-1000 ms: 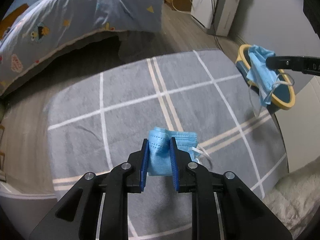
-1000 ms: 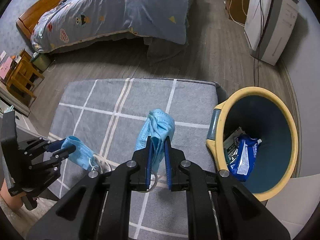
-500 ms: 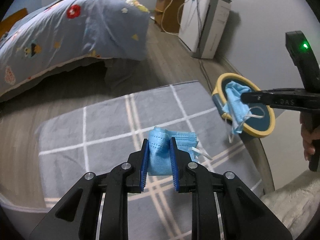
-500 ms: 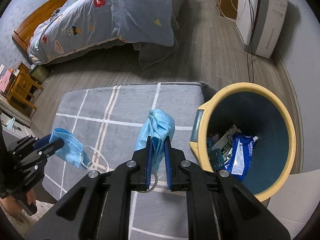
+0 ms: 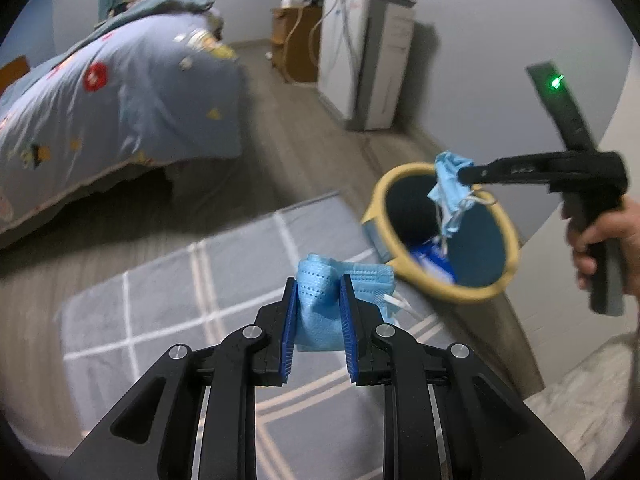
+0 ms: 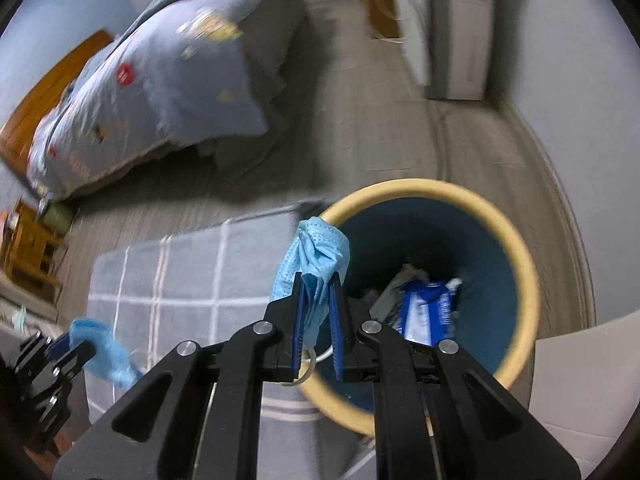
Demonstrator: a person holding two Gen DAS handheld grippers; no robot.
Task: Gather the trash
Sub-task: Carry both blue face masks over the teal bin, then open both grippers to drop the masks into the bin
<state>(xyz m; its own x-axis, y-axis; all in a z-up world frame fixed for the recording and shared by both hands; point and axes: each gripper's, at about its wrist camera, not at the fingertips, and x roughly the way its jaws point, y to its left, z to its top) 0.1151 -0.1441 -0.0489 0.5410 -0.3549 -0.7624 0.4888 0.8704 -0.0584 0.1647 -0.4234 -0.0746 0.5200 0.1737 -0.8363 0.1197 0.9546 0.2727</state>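
Right gripper (image 6: 316,312) clenched on crumpled blue pleated fabric face mask (image 6: 316,252), frame centre, over yellow-rimmed blue bin (image 6: 516,240). Left gripper (image 5: 319,316) pinches second blue mask (image 5: 320,300). Both look light, limp; bunched-fabric grip probably holds best.

My left gripper (image 5: 318,296) points forward and steeply down, its blue pads (image 5: 289,328) closed on a folded blue face mask (image 5: 320,312) with a narrow gap kept between them. My right gripper (image 6: 316,298) also points steeply down, its pads nearly together and pinching a second crumpled mask (image 6: 316,256). In the left wrist view, my right hand (image 5: 608,240) wraps around that gripper's pistol handle, fingers curled on the grip, with the tool held roughly level.
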